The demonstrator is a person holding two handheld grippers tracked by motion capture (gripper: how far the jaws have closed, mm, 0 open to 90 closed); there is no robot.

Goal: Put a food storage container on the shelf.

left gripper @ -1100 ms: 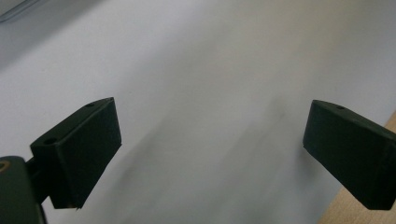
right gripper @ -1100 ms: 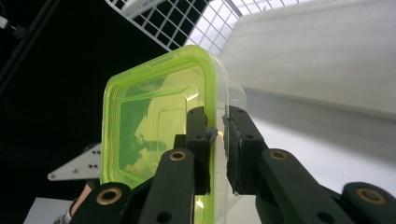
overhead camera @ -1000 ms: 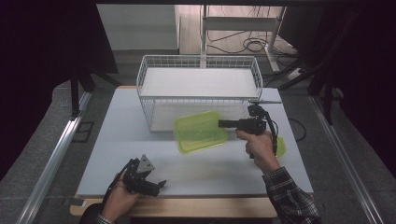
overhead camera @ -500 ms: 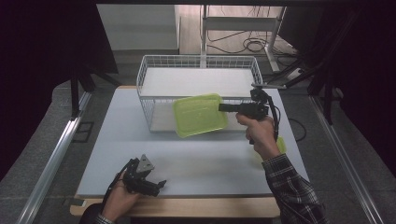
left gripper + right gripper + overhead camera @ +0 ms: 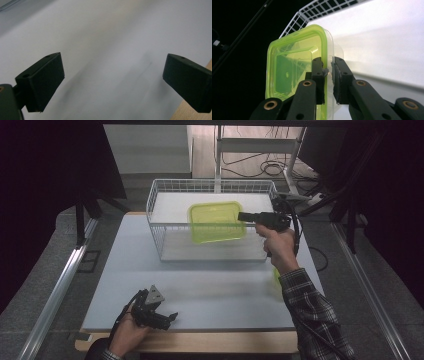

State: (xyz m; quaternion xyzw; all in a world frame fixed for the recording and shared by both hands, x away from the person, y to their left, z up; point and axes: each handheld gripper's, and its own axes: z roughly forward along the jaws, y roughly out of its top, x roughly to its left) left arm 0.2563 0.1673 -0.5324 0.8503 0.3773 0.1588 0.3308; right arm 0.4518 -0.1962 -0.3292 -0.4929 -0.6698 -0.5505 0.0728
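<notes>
Two grippers: left gripper [image 5: 150,307] rests on the tabletop [image 5: 215,290], jaws spread, empty. Right gripper [image 5: 245,216] pinches the rim of the green container [image 5: 216,221], held tilted over the wire basket [image 5: 165,227]. Step: carrying it in. Next: lower inside, then release.
</notes>
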